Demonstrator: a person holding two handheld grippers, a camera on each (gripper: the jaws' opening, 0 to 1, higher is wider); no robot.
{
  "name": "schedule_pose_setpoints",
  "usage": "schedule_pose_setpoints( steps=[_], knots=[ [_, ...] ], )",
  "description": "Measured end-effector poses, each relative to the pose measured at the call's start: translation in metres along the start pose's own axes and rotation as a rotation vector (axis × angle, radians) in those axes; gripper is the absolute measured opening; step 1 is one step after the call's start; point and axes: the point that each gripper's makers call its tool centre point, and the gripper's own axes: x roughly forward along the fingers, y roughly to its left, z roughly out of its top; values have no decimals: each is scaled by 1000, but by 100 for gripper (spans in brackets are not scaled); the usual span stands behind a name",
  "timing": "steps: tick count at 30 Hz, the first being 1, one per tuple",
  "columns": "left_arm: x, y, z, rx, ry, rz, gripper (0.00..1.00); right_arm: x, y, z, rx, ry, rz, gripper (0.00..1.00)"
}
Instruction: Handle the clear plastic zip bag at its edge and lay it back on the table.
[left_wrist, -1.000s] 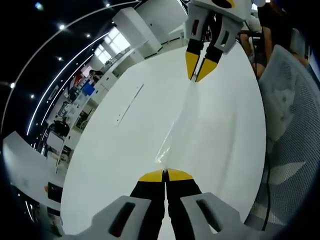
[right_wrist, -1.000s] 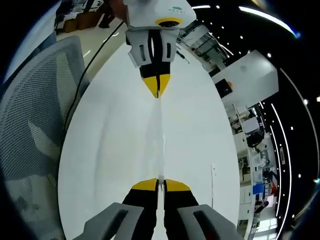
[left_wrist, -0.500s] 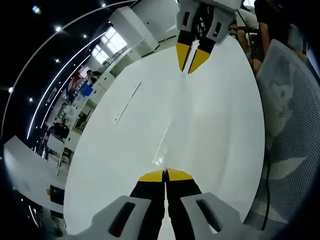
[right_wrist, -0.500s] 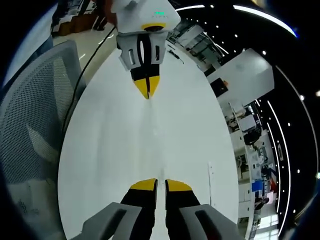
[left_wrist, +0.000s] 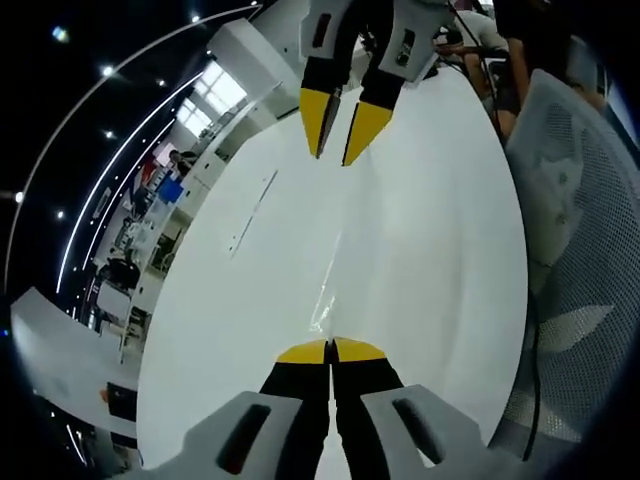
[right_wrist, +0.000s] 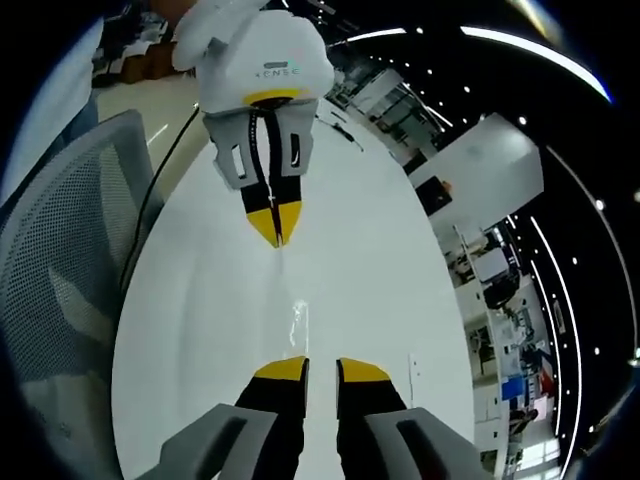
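White table (left_wrist: 440, 250), office behind, left gripper (left_wrist: 331, 347) pinching zip bag (left_wrist: 328, 300), right gripper (right_wrist: 321, 367) fingers apart

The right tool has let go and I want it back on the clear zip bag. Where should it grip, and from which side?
Grip the free edge of the clear zip bag, opposite the end pinched by the left tool. Come in level along the white table, from the right tool's side: the film is thin, so only an edge fits.

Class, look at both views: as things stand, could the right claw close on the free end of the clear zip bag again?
Probably yes. The right claw is open, and the zip bag lies just ahead of its tips on the bare white table, with nothing between. The left claw is shut on the far end.
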Motion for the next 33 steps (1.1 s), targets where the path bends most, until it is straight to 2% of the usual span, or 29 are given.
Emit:
schedule_pose_setpoints(
  steps=[6,16,24,33],
  knots=[
    [3,0,-3,-2,-4,4,0,7,11,6,-11,-1,40,10],
    [-4,-5,5,23,-18,12,0,19,32,2,-3,23,96,10],
    [-8,-6,9,20,-28,15,0,21,57,1,94,32,180,0],
    [-8,-10,13,63,-58,25,0,22,59,-4,140,47,185,0]
  ],
)
